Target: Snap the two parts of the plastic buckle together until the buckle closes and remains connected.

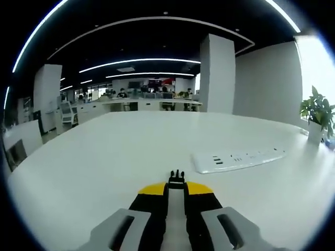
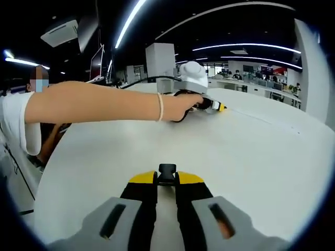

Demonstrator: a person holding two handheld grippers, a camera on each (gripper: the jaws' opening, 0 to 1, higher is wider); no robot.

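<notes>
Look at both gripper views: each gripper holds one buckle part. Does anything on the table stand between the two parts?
Nothing visible does. The left gripper holds the pronged buckle part, the right gripper the socket part; bare white table lies between.

Smooth matt white table [image 1: 104, 157]; buckle halves [image 2: 167, 174] seemingly black plastic.

White table [image 1: 104, 157] as landmark: white power strip [image 1: 238, 158] lies flat on it, right side. Potted plant [image 1: 316, 112] at its far right edge. White pillar [image 1: 217, 73] behind it, office desks [image 1: 152, 102] beyond.
</notes>
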